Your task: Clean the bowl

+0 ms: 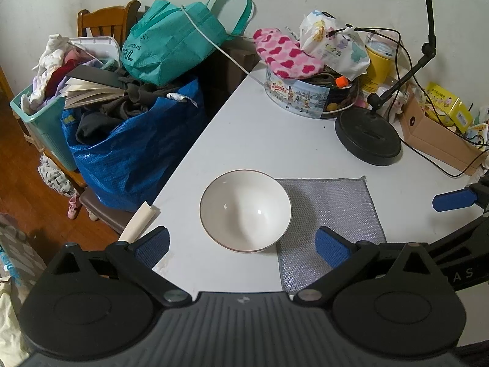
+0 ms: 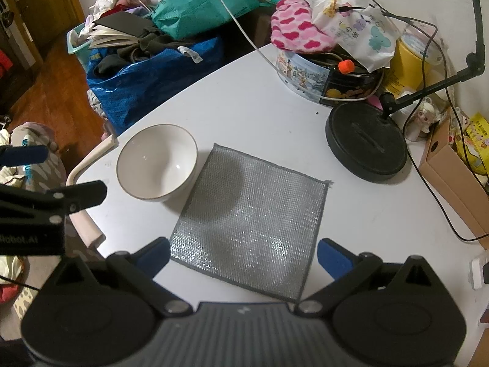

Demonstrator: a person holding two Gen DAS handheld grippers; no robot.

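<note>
A white bowl [image 1: 245,210] [image 2: 156,166] with a thin brown rim stands upright and empty near the table's left edge. A square silver-grey scouring cloth [image 1: 327,220] [image 2: 249,220] lies flat just right of it, touching the bowl's side. My left gripper [image 1: 243,249] hovers open above the near rim of the bowl, its blue pads wide on either side. My right gripper [image 2: 243,258] hangs open over the near edge of the cloth, holding nothing. The left gripper [image 2: 33,177] also shows at the left edge of the right wrist view.
A white table [image 1: 259,140] carries a black lamp base [image 1: 368,139] [image 2: 366,143], a round biscuit tin [image 1: 301,93] [image 2: 324,76] piled with clutter, and a cardboard box [image 1: 440,137] at the right. Cables trail over the back. A blue bag [image 1: 137,140] and teal bin stand beyond the left edge.
</note>
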